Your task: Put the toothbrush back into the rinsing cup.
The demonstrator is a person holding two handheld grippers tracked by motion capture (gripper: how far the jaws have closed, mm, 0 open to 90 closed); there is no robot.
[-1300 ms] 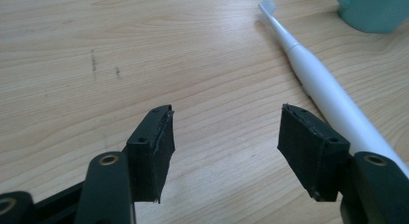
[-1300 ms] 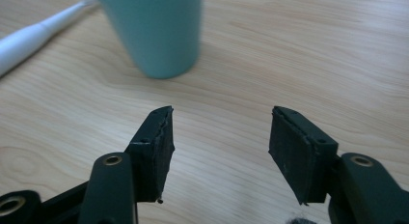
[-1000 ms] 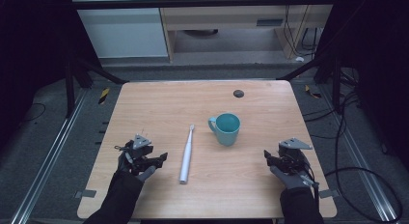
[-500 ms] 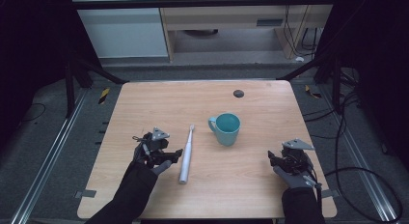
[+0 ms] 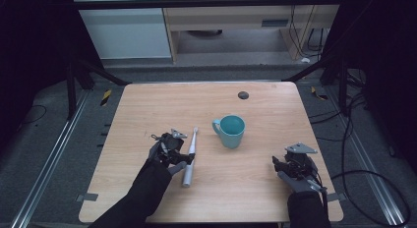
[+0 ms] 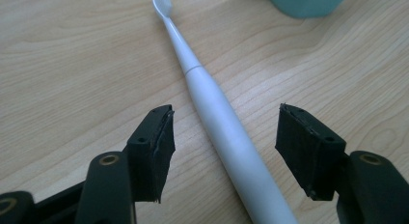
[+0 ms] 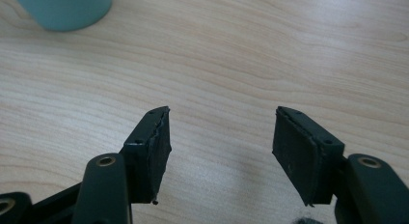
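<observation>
What we cannot make out

In the left gripper view the toothbrush (image 6: 226,132) runs off the bottom edge, so we lose its butt end, and the mug (image 6: 307,2) is cut by the top edge to a sliver of its base. The right gripper view likewise clips the mug (image 7: 62,9) at the top left corner. In the high view the left hand-held gripper (image 5: 172,148) covers part of the toothbrush (image 5: 190,154) handle, and the small dark thing (image 5: 242,95) on the counter (image 5: 265,188) is too small to identify.
</observation>
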